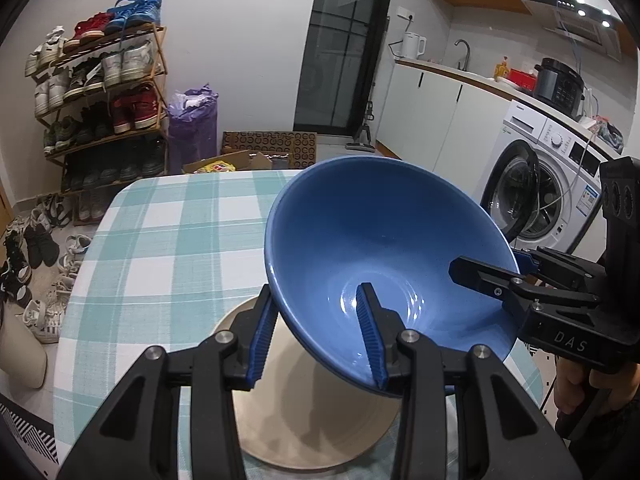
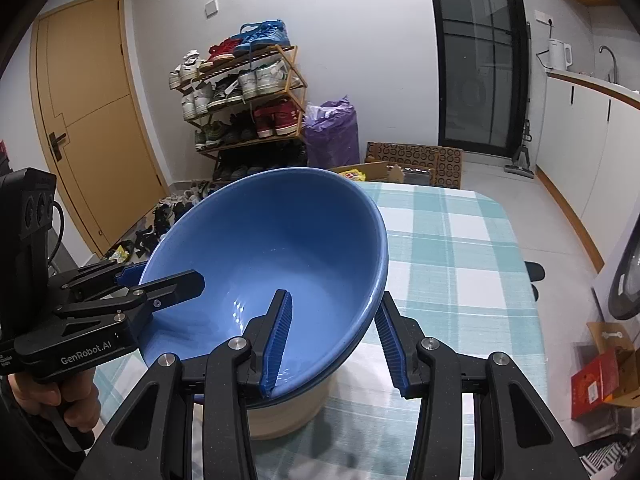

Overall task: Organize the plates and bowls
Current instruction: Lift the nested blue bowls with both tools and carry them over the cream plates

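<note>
Left gripper (image 1: 316,340): jaws clamped on near rim of blue bowl (image 1: 384,240), one finger inside, one outside. Right gripper (image 2: 334,344): jaws likewise closed over bowl rim, at opposite edge. Blue bowl: held tilted between both grippers, clear of the tabletop (image 1: 160,240), opening facing the cameras. Beige plate (image 1: 312,420): flat on checked tabletop, directly beneath bowl, at 6 o'clock in left wrist view. Shoe rack (image 1: 104,92): against far wall, at 10 o'clock. Washing machine (image 1: 552,184): at 3 o'clock, door ajar.
</note>
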Tool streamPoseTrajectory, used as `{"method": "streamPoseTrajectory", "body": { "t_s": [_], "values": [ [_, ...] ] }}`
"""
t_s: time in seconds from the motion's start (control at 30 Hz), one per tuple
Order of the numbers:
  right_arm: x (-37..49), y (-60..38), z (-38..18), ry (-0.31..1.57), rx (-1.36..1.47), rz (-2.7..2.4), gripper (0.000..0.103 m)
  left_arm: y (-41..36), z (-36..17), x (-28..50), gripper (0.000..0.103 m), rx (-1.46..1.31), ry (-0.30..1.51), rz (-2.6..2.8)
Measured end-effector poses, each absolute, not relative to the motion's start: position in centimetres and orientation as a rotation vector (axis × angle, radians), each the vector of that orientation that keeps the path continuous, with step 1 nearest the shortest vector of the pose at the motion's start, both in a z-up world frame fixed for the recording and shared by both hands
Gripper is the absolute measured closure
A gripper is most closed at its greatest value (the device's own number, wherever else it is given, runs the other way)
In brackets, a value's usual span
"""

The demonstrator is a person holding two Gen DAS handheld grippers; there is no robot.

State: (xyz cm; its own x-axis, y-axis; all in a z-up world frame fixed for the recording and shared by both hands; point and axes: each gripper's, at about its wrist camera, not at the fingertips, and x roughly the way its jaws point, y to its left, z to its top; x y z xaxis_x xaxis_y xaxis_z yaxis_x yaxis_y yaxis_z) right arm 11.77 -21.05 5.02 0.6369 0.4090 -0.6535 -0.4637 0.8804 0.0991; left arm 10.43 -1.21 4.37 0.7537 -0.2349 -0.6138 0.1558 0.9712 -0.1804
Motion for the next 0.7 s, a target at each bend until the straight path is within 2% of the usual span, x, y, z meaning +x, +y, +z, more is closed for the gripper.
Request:
{"method": "streamPoseTrajectory", "body": {
  "t_s": [0.7],
  "values": [
    [12.3, -16.2, 2.5, 0.766, -0.096, 0.579, 0.058, 2.5, 2.5, 9.5, 0.064, -0.143, 0.718, -0.128]
  ]
}}
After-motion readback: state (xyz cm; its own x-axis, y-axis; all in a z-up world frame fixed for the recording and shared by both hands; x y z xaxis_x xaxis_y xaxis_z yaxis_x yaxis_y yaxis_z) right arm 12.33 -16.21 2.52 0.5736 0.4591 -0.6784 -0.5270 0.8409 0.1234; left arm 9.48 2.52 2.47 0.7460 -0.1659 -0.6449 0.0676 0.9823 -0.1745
